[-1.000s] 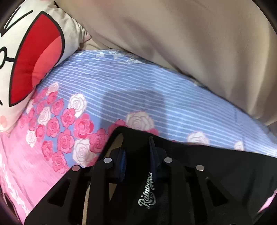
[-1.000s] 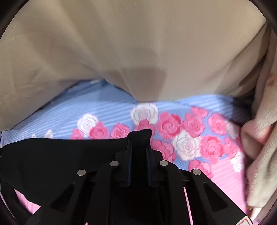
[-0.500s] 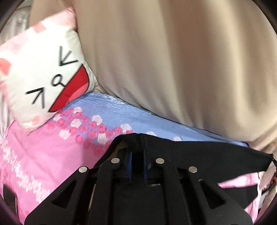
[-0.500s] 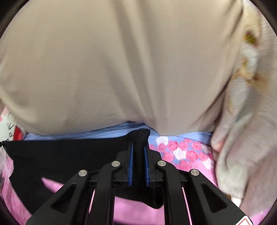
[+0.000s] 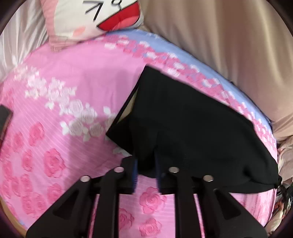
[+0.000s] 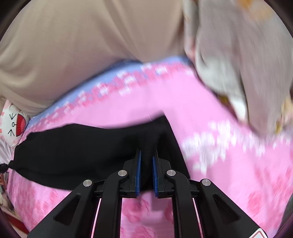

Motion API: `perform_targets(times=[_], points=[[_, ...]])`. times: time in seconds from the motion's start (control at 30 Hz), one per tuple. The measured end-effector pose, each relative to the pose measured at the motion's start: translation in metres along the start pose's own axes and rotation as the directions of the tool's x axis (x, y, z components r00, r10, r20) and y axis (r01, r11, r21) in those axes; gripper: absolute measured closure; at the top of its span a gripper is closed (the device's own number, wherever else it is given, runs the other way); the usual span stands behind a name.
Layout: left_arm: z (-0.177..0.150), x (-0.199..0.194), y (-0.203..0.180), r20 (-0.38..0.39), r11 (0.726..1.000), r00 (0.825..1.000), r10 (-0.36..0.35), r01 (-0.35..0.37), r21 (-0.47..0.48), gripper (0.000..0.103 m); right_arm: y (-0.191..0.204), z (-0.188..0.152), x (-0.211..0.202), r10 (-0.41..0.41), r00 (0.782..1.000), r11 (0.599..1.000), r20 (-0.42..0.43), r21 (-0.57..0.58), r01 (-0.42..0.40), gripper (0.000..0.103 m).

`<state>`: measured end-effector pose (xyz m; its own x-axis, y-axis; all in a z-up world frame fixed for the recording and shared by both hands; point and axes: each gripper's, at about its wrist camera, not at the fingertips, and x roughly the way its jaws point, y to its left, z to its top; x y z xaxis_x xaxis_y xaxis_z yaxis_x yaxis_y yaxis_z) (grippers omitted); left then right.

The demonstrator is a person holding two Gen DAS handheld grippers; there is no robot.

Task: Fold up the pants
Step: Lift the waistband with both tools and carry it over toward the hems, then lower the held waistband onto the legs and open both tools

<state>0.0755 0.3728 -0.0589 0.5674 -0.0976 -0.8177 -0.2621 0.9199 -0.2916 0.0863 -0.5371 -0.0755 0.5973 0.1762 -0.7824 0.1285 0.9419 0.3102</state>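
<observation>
1. Broadly, a bed covered in a pink rose-printed sheet with a blue striped band fills both views, with a beige curtain-like cloth at its far side.
2. On the sheet lies a pair of black fabric pants, spread across the bed between the two grippers; in the left view one corner looks doubled over, so a first fold seems under way, not finished.
3. A white cartoon-face cushion with a red mouth sits at the far left edge, well apart from the pants, and a grey patterned blanket is bunched at the right.
4. The right gripper has its blue-padded fingers clamped on a raised pinch of the pants.
5. The left gripper has just been opening: its fingers stand a little apart, black cloth between them, seemingly no longer pressed.
6. Judging from this, smoothing and further folding remain.
</observation>
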Motion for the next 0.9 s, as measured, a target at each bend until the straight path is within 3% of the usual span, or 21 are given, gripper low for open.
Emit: perform_targets(times=[0.03,0.1,0.13,0.17,0.23,0.3,0.43,0.6,0.67,0.73,0.87,0.9], points=[[-0.002,0.000,0.004,0.007,1.000,1.000,-0.006,0.006,-0.020,0.076,-0.005,-0.006,0.001,0.008,1.000,1.000,-0.011,0.017,-0.007,0.093],[-0.001,-0.005,0.006,0.018,0.998,0.999,-0.030,0.031,-0.062,0.047,-0.015,-0.012,-0.014,0.024,1.000,0.999,-0.013,0.036,-0.023,0.088],[-0.001,-0.009,0.006,0.031,0.997,0.999,-0.029,0.031,-0.077,0.014,-0.012,-0.017,-0.027,0.025,1.000,0.999,-0.007,0.041,-0.025,0.082],[-0.003,-0.015,0.007,0.057,0.995,0.998,-0.028,0.034,-0.092,0.005,-0.009,-0.019,-0.034,0.021,1.000,0.999,-0.001,0.043,-0.021,0.077],[-0.006,-0.028,0.011,0.088,0.990,0.994,-0.063,0.073,-0.122,0.005,-0.010,-0.025,-0.048,-0.013,1.000,0.999,0.025,0.045,0.012,0.055],[-0.011,-0.034,0.017,0.075,0.974,0.990,-0.122,0.134,-0.184,0.005,-0.015,-0.028,-0.062,-0.013,0.998,0.997,0.054,0.072,0.009,0.054],[-0.022,-0.025,0.019,0.042,0.939,0.981,-0.190,0.193,-0.285,0.005,-0.014,-0.043,-0.089,0.092,0.986,0.984,0.139,0.142,-0.112,0.054],[-0.024,-0.001,0.009,0.022,0.898,0.965,-0.259,0.250,-0.363,0.007,0.007,-0.048,-0.089,0.220,0.968,0.954,0.120,0.178,-0.240,0.054],[-0.019,0.008,0.006,0.011,0.890,0.963,-0.269,0.253,-0.378,0.032,0.012,-0.043,-0.080,0.232,0.967,0.948,0.103,0.197,-0.248,0.049],[-0.015,0.014,0.005,-0.029,0.890,0.967,-0.252,0.220,-0.400,0.046,0.013,-0.036,-0.072,0.204,0.975,0.950,0.088,0.222,-0.219,0.048],[-0.007,0.018,-0.002,-0.092,0.924,0.980,-0.175,0.131,-0.359,0.067,0.003,-0.006,-0.059,0.015,0.991,0.970,0.130,0.238,-0.046,0.044],[-0.004,0.017,-0.005,-0.109,0.936,0.982,-0.154,0.109,-0.334,0.069,-0.001,0.005,-0.044,-0.023,0.995,0.976,0.097,0.218,0.001,0.070]])
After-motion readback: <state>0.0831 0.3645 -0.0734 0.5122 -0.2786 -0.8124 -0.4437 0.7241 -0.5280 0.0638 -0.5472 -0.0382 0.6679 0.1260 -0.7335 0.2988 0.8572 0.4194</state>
